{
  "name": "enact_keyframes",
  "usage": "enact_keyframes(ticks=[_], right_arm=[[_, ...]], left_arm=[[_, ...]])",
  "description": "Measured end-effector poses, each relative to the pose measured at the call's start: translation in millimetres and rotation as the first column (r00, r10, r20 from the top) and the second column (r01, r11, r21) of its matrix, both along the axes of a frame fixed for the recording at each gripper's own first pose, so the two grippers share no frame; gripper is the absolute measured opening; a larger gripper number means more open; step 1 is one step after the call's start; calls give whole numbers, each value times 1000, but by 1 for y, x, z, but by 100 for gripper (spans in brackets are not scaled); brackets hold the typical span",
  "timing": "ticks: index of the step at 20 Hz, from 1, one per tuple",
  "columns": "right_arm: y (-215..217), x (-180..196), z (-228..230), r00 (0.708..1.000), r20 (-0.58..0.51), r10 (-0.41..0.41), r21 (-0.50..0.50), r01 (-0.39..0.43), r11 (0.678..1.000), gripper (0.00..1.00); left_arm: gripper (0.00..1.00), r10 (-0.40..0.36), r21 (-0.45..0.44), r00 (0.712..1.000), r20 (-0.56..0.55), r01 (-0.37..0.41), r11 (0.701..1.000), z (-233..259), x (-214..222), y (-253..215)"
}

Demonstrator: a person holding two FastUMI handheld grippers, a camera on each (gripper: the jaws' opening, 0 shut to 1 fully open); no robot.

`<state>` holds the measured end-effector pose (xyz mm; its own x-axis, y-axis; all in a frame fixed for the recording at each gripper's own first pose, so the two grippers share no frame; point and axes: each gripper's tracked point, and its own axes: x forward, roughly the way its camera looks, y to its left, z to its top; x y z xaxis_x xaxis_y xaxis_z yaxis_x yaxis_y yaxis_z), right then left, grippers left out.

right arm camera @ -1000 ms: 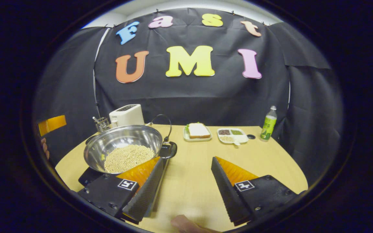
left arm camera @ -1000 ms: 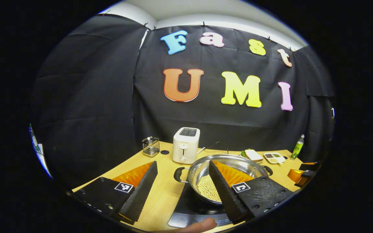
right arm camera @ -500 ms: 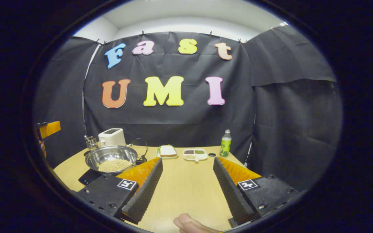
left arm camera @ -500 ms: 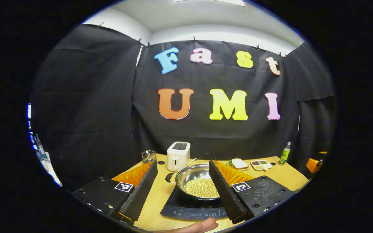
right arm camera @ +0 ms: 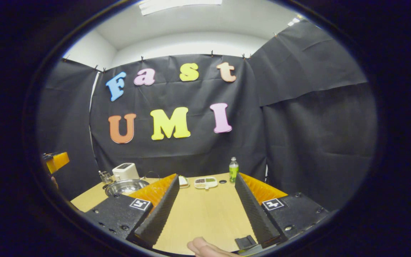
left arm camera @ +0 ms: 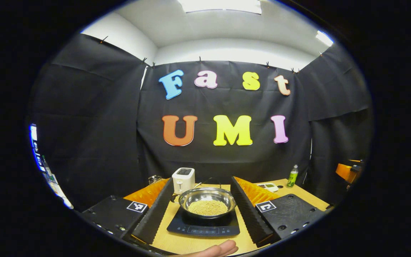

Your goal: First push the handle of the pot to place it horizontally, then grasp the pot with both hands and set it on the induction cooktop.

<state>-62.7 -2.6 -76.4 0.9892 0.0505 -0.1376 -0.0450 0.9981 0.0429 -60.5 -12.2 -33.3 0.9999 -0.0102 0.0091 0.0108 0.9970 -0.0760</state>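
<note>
- The pot (left arm camera: 207,202), a steel bowl-shaped pan with a layer of pale round grains in it, sits centred on the black induction cooktop (left arm camera: 203,227), which lies flat on the wooden bench (right arm camera: 205,210). Judging by that, the placing step looks finished.
- The left tongs (left arm camera: 201,214) are spread wide with nothing between them; pot and cooktop appear in the gap but well ahead of the tips, apart from both fingers. That reads as a release and a stand-off, clear of the load.
- The right tongs (right arm camera: 205,214) are likewise wide open and empty over bare bench, with the pot (right arm camera: 126,186) off to their left.
- A fingertip (right arm camera: 205,247) of the holding hand shows at the bottom edge of the right gripper view.
- A white toaster (left arm camera: 183,180) stands just behind the pot; a green bottle (right arm camera: 233,170) and a divided tray (right arm camera: 206,182) sit along the far edge, well apart from the cooktop, so nothing crowds it.
- The pot's handles are too small to judge.
- Writing: the cooktop's control strip and the bottle's label are too small to make out. Each tong body carries a square black-and-white marker, a pattern rather than text.
</note>
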Motion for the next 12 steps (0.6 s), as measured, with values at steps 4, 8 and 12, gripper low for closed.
enact_keyframes(ticks=[4, 8, 12], right_arm=[[-13, -15, 14, 999, 34, -13, -26, 14, 1000, 99], [-15, -30, 24, 998, 63, -3, -34, 5, 999, 99], [-12, -38, 28, 997, 74, 16, -31, -14, 999, 97]], left_arm=[[94, -44, -1, 999, 12, 44, 999, -1, -21, -20], [94, -57, 30, 998, 11, 56, 998, -3, -30, -28], [94, -74, 23, 997, 17, 73, 997, 0, -35, -34]])
